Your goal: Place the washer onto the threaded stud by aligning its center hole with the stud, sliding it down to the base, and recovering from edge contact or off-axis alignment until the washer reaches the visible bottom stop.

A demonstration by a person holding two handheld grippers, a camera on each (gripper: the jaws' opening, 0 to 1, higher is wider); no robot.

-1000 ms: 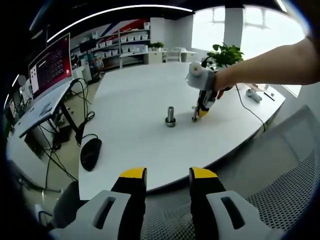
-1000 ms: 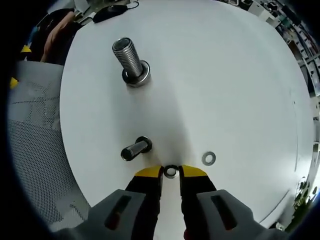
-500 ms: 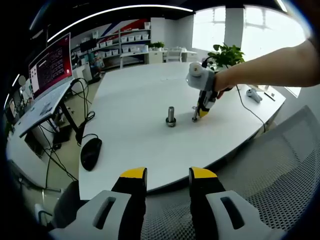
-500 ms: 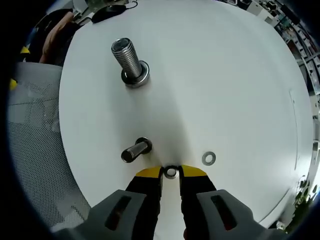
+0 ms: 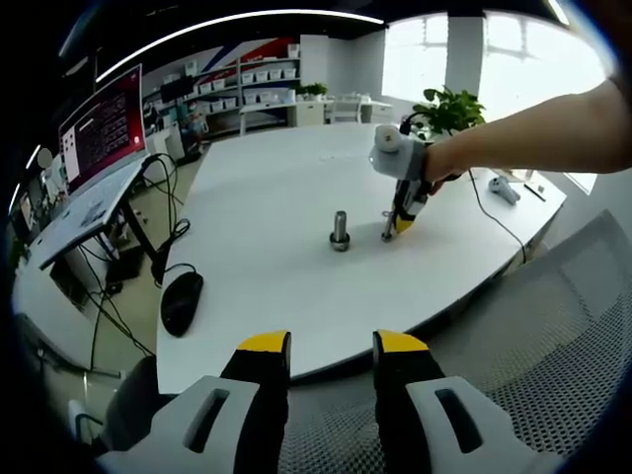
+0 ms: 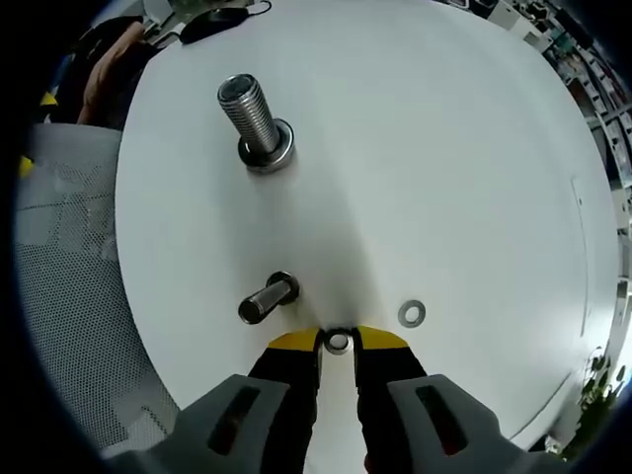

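A tall threaded stud (image 6: 253, 117) stands upright on the white table (image 6: 444, 148), with a metal ring around its base. My right gripper (image 6: 338, 342) is down at the table surface with its yellow tips shut on a small washer (image 6: 338, 343). A second washer (image 6: 412, 314) lies loose just to the right of the tips. A shorter bolt (image 6: 265, 296) stands just left of them. In the left gripper view, the stud (image 5: 340, 229) is mid-table, and a hand holds the right gripper (image 5: 399, 219) just right of it. My left gripper (image 5: 331, 346) hangs open off the table's near edge, holding nothing.
A black mouse (image 5: 181, 301) lies near the table's left edge. A cable and small items (image 5: 504, 190) sit at the far right, by a potted plant (image 5: 449, 107). A mesh chair (image 5: 553, 336) stands by the near edge. A monitor (image 5: 99, 133) and desk are to the left.
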